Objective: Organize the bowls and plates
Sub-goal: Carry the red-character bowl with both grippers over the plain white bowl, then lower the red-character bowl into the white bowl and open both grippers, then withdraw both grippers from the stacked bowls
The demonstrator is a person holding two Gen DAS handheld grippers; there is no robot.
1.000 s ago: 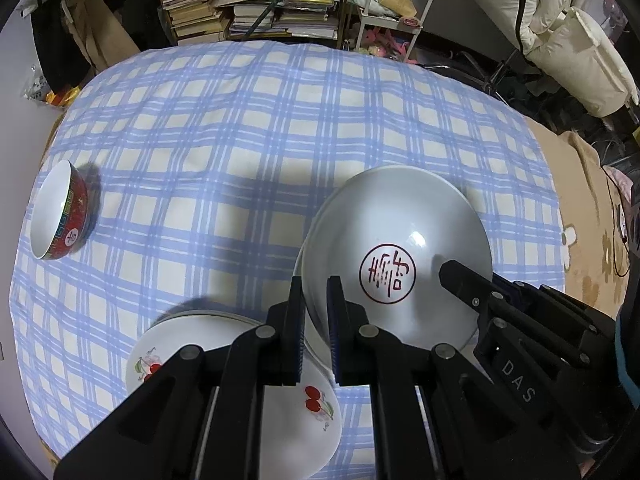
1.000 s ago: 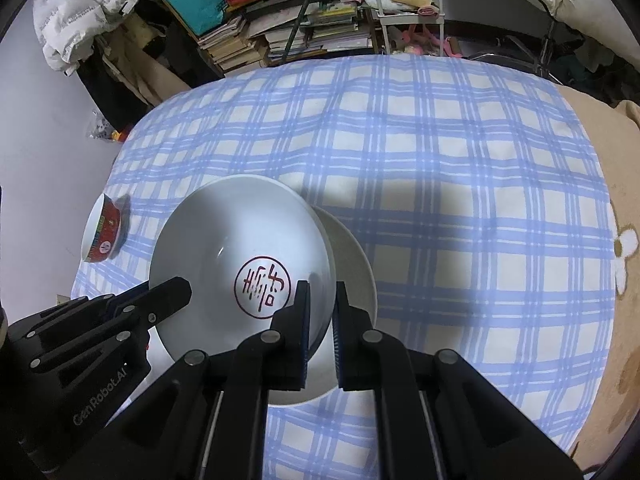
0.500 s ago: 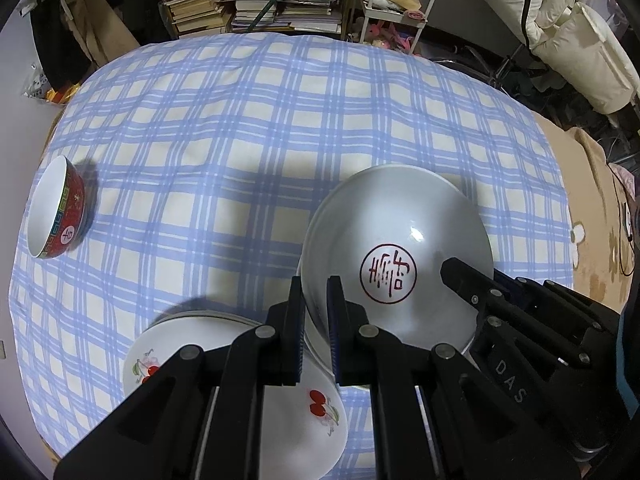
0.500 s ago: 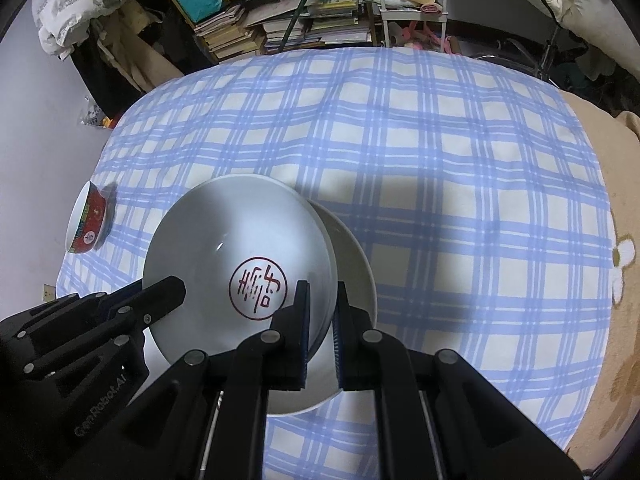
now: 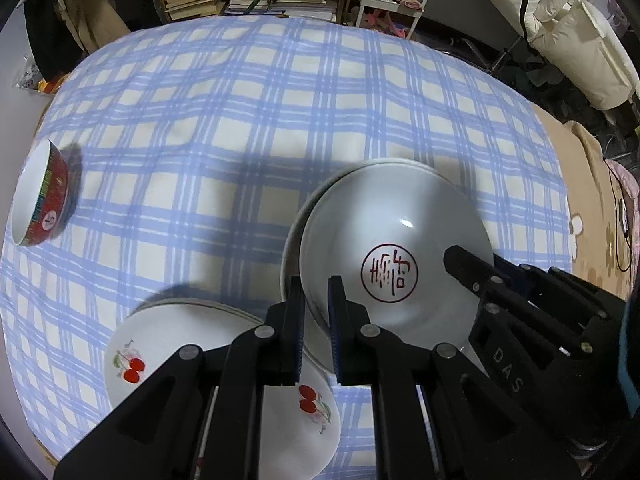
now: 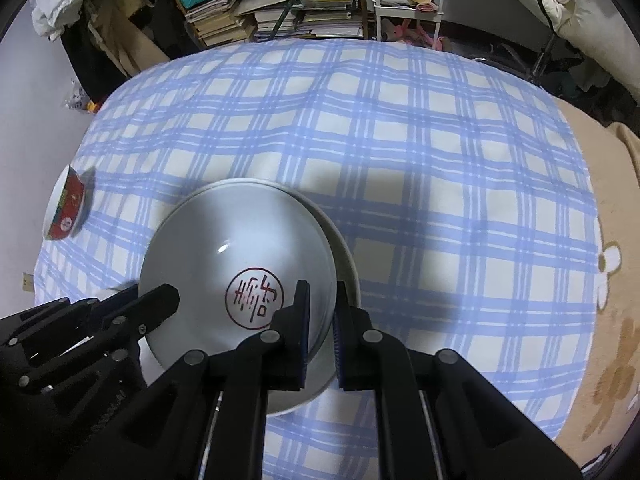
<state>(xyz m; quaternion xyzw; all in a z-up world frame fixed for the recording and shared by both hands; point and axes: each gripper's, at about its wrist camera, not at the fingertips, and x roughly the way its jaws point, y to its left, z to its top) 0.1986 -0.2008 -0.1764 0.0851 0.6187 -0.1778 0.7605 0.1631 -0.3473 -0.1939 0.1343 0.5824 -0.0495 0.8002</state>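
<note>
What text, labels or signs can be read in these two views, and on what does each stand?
"DAS": on the right gripper body, left wrist view.
Red round seal with a Chinese-style character, not readable to me: inside the white bowl.
White round mark with a red sign: on the red bowl, too small to read.
Lettering on the left gripper body: too dark to read.
Book spines: too blurred.
</note>
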